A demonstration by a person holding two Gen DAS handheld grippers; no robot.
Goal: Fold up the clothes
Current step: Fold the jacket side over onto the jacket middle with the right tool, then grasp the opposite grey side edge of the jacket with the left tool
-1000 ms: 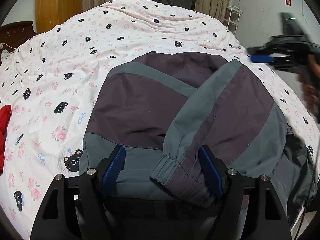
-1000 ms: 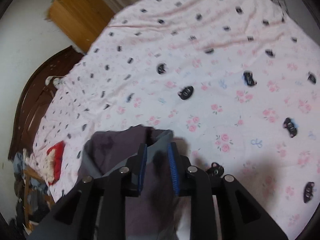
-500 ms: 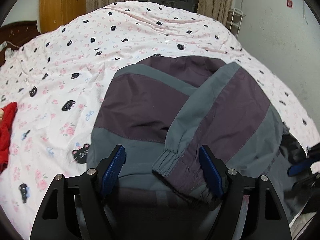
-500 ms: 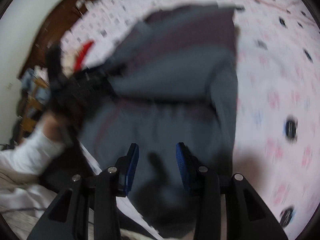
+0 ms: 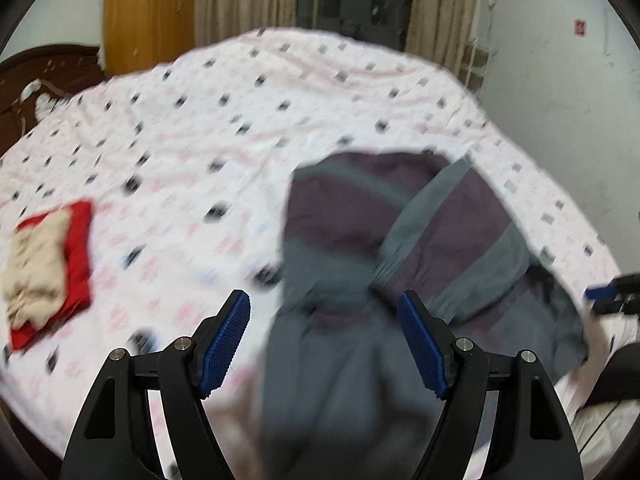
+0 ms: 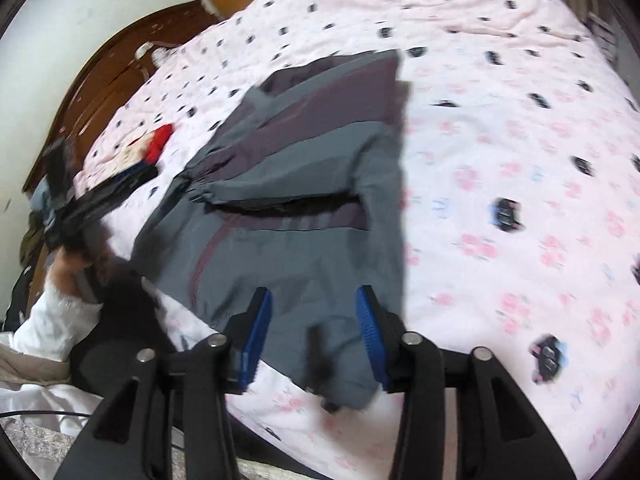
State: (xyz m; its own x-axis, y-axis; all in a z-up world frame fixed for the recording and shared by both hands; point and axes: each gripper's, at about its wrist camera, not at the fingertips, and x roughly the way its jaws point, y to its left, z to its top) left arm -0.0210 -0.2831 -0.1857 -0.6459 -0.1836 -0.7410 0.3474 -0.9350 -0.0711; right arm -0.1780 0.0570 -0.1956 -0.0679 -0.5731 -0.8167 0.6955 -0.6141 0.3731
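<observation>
A grey and purple jacket (image 5: 384, 248) lies on the bed with one sleeve folded across its body; it also shows in the right wrist view (image 6: 304, 184). My left gripper (image 5: 324, 340) is open and empty, above the jacket's near hem and left edge. My right gripper (image 6: 314, 332) is open and empty, its jaws either side of the jacket's near corner. The right gripper shows at the right edge of the left wrist view (image 5: 612, 294), and the left gripper shows at the left of the right wrist view (image 6: 100, 196). Both views are blurred.
The bed carries a pink sheet (image 5: 200, 128) printed with cats and flowers. A folded red and cream pile (image 5: 44, 268) lies at its left side. A dark wooden headboard (image 6: 120, 68) and an orange wardrobe (image 5: 148, 8) stand beyond. A white wall (image 5: 560, 60) is at the right.
My left gripper has pulled back and swung left, so the jacket now sits to the right and the red pile shows. My right gripper has opened wider and come down at the jacket's corner.
</observation>
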